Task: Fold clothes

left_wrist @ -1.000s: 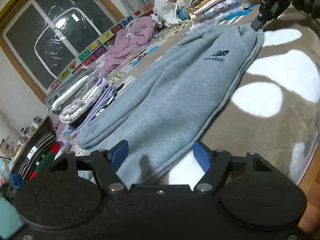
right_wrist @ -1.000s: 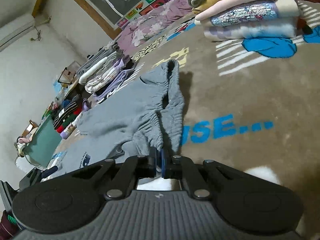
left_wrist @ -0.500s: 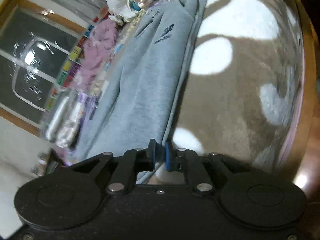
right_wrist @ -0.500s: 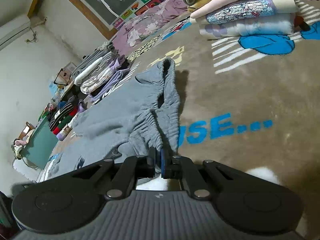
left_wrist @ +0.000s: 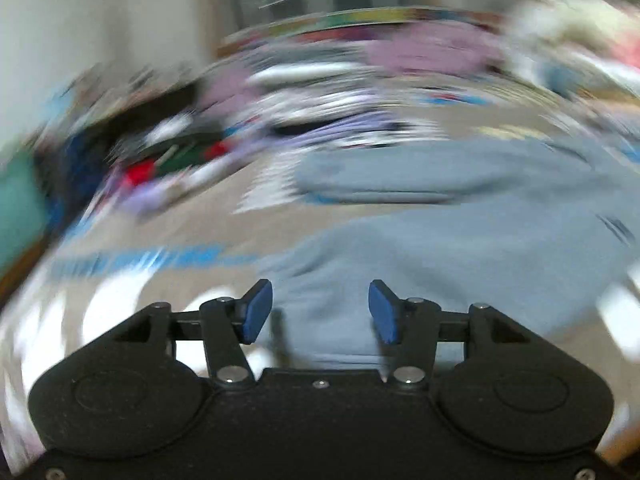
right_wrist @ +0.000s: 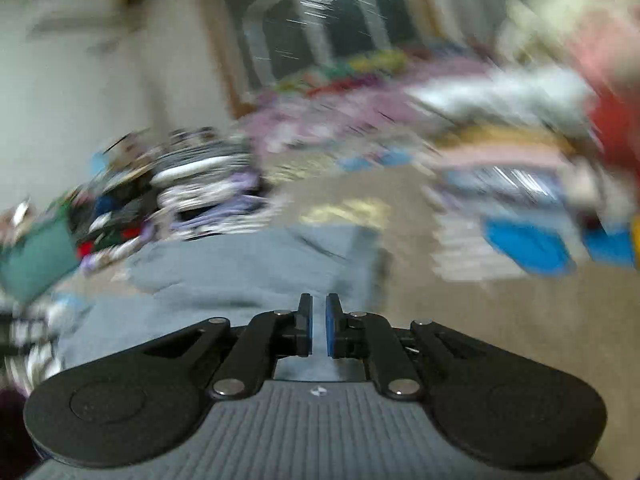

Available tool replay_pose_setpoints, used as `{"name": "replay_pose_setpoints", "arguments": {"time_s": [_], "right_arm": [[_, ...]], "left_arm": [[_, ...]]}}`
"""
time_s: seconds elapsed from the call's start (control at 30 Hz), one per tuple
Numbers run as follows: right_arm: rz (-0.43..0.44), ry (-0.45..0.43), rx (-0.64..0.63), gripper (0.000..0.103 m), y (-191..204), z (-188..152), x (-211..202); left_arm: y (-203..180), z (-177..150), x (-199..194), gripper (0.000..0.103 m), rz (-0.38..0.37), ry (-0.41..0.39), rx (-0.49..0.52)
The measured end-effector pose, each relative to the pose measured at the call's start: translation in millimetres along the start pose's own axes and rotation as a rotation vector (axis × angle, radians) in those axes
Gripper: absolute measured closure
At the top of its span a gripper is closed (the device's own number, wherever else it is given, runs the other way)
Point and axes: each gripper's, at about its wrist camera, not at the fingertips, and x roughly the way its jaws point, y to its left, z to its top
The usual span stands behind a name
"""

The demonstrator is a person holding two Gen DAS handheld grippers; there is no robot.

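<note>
Both views are heavily motion-blurred. The grey sweatpants (left_wrist: 460, 240) lie on the brown carpet, and they also show in the right wrist view (right_wrist: 248, 272). My left gripper (left_wrist: 320, 310) is open with its blue pads apart, just above the near part of the grey fabric and holding nothing. My right gripper (right_wrist: 316, 330) has its jaws nearly together with a thin gap between the pads; no cloth shows between them. It hovers over the near edge of the sweatpants.
Blurred stacks of folded clothes (left_wrist: 320, 92) lie at the back and left. A taller pile of folded clothes (right_wrist: 520, 128) stands at the right. A teal bin (right_wrist: 36, 256) is at the far left. The carpet (right_wrist: 520, 320) spreads to the right.
My left gripper has opened and let go of the sweatpants' edge. My right gripper no longer holds the waistband. Both cameras have swung fast, and the sweatpants now lie folded over.
</note>
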Motion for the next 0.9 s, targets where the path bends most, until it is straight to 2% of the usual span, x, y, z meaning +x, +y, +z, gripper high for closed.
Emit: {"name": "replay_pose_setpoints", "arguments": {"time_s": [0.13, 0.17, 0.23, 0.27, 0.33, 0.37, 0.43, 0.47, 0.53, 0.57, 0.67, 0.7, 0.77, 0.9], "right_arm": [[0.119, 0.01, -0.148, 0.093, 48.1, -3.9, 22.1], [0.143, 0.022, -0.176, 0.093, 57.8, -5.2, 28.9], [0.175, 0.056, -0.214, 0.093, 70.1, -9.9, 43.5], [0.179, 0.075, -0.226, 0.093, 74.9, -11.1, 49.4], [0.187, 0.119, -0.229, 0.093, 80.8, -14.4, 60.7], [0.189, 0.145, -0.222, 0.091, 82.3, -16.4, 66.3], [0.192, 0.239, -0.234, 0.085, 86.0, -22.8, 76.3], [0.192, 0.265, -0.268, 0.085, 89.9, -26.8, 75.8], [0.192, 0.288, -0.306, 0.085, 93.7, -29.6, 72.0], [0.2, 0.295, -0.285, 0.085, 91.5, -28.7, 70.3], [0.216, 0.312, -0.258, 0.085, 83.1, -25.3, 66.9], [0.212, 0.312, -0.268, 0.085, 84.7, -26.0, 64.9], [0.207, 0.309, -0.292, 0.084, 87.6, -26.2, 60.9], [0.24, 0.249, -0.323, 0.084, 89.6, -23.8, 47.4]], "left_arm": [[47.5, 11.0, 12.8, 0.046, 0.054, 0.041, -0.374], [55.1, 8.7, 16.2, 0.046, 0.05, 0.052, -0.44], [55.0, 7.5, 12.1, 0.049, 0.019, 0.022, -0.48], [53.8, 8.0, 8.7, 0.073, 0.003, 0.002, -0.493], [51.4, 9.1, 1.9, 0.075, -0.028, -0.04, -0.519], [51.8, 12.2, -5.3, 0.075, -0.039, -0.074, -0.521], [53.7, 18.4, -15.9, 0.075, -0.043, -0.089, -0.51], [54.8, 18.1, -15.2, 0.075, -0.038, -0.074, -0.51], [54.3, 8.1, 3.5, 0.075, -0.007, 0.013, -0.495], [55.0, 2.3, 8.6, 0.072, -0.002, 0.039, -0.497], [58.9, -2.0, 5.0, 0.061, -0.012, 0.057, -0.512], [58.7, 1.4, -0.3, 0.057, 0.0, 0.04, -0.5], [56.7, 9.6, -13.0, 0.057, 0.041, -0.015, -0.456], [27.0, 29.7, -14.7, 0.057, -0.018, -0.077, -0.315]]}}
